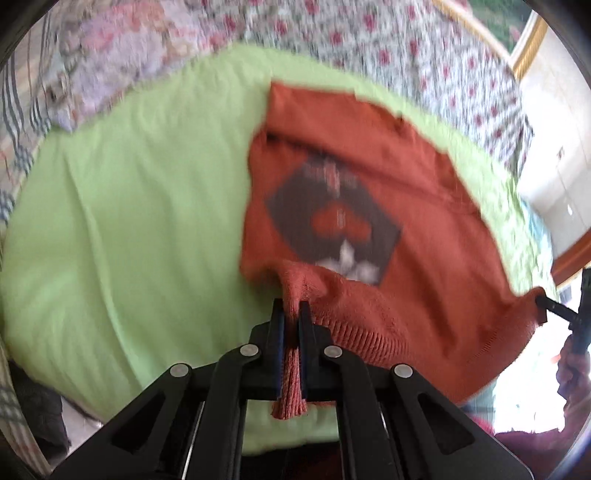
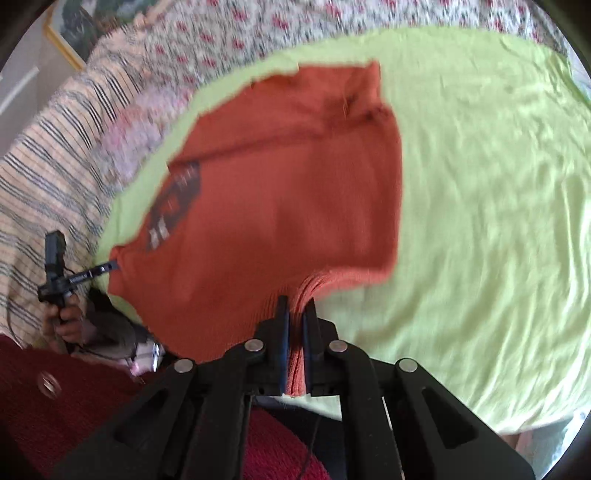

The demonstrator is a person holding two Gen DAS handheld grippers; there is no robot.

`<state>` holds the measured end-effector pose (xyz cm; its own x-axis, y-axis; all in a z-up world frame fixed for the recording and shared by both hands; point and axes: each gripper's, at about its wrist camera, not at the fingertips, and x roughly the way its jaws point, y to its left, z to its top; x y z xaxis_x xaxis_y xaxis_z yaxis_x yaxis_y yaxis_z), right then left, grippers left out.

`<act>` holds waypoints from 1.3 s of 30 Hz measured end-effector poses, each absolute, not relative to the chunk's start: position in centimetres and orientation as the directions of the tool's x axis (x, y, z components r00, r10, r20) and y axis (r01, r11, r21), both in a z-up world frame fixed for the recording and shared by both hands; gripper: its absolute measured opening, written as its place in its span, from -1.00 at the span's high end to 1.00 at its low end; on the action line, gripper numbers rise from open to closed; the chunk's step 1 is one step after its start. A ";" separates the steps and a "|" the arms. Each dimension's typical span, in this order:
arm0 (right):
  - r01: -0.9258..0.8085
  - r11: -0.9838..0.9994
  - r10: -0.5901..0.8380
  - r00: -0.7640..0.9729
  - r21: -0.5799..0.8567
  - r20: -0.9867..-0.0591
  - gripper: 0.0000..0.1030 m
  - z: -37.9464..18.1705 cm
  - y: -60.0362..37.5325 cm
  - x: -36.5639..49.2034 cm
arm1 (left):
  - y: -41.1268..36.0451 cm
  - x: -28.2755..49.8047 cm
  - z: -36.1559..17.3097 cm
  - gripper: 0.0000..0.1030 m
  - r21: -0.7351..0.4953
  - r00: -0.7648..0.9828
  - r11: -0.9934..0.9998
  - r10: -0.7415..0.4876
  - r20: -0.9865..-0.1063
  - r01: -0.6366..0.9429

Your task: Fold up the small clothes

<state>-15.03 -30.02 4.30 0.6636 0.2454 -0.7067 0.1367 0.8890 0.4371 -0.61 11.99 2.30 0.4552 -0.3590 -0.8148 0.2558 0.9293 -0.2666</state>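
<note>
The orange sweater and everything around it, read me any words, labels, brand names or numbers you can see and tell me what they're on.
Nothing can be read.
Orange sweater: its dark patch carries light marks, too blurred to tell whether they are letters.
Left gripper, seen from the right wrist: a pale marking on its finger, too small and blurred to read.

Lime-green sheet (image 1: 129,206) over the bed, wrinkled. Floral bedspread (image 1: 369,33) behind it, striped blanket (image 2: 55,147) at one side, gold-framed picture (image 2: 74,33) on the wall.
</note>
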 end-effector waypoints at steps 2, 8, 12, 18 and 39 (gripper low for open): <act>0.130 0.895 0.220 0.704 0.427 -0.676 0.87 5.7 -30.8 -13.5 | 12.3 1.7 3.8 0.93 -0.285 0.500 0.925 -0.376 -0.780 0.250; 0.156 0.922 0.104 0.782 0.353 -0.615 0.87 8.5 -34.3 -6.1 | 9.9 11.4 7.8 0.93 -0.274 0.622 0.928 -0.373 -0.689 0.253; 0.174 0.932 0.053 0.801 0.317 -0.596 0.87 9.1 -36.3 -0.3 | 7.2 18.2 8.2 0.93 -0.265 0.662 0.932 -0.362 -0.656 0.248; 0.224 0.936 -0.015 0.797 0.271 -0.604 0.87 7.8 -40.4 8.3 | 5.4 27.8 5.0 0.93 -0.251 0.651 0.950 -0.312 -0.692 0.189; 0.112 0.957 0.111 0.707 0.266 -0.699 0.35 2.5 -35.2 11.8 | -3.0 22.2 -4.5 0.47 -0.086 0.452 0.877 -0.325 -0.831 0.472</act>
<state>11.76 -35.23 2.54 0.7069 0.1112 -0.6985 0.1124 0.9574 0.2661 22.18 -2.99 -4.52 0.4524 -0.3247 -0.8306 0.4725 0.8772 -0.0855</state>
